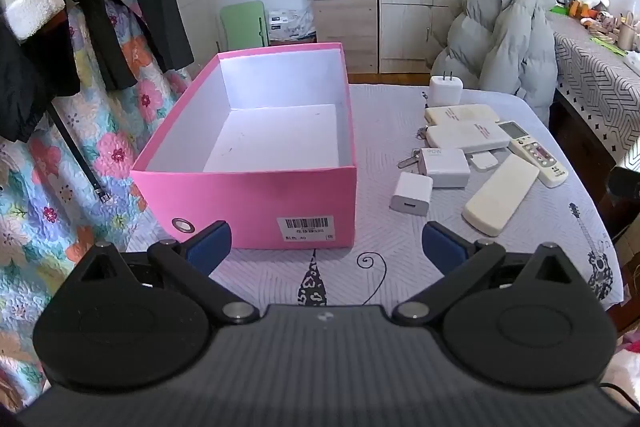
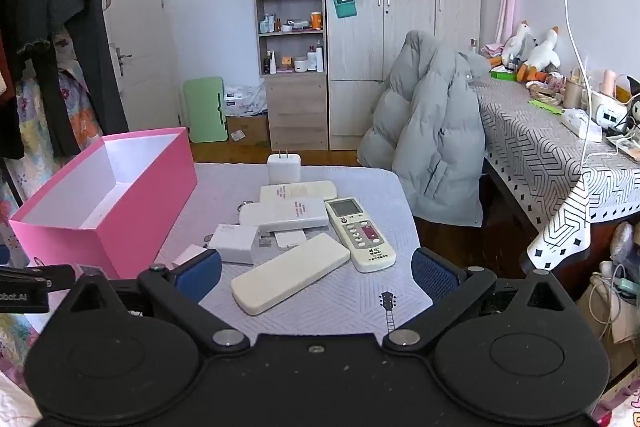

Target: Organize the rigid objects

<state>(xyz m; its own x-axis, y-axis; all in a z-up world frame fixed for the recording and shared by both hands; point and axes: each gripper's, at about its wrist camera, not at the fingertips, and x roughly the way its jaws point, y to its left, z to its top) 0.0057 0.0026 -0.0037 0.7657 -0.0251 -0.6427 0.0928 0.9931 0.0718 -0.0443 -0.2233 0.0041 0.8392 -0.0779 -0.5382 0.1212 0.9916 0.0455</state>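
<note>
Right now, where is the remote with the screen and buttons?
In the right wrist view the remote lies face up on the table, at the right edge of the clutter, beside the plain cream remote and right of the pink box.

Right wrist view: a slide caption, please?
Open right hand-held gripper above remotes and chargers beside an empty pink box.

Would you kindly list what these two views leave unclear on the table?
- Keys: left view, mostly hidden under the chargers; count unclear.
- Small white piece: right view, covered by the power bank and flat remote.
- Box label: left view, print too small.
- Box floor: right view, near wall hides it.
</note>
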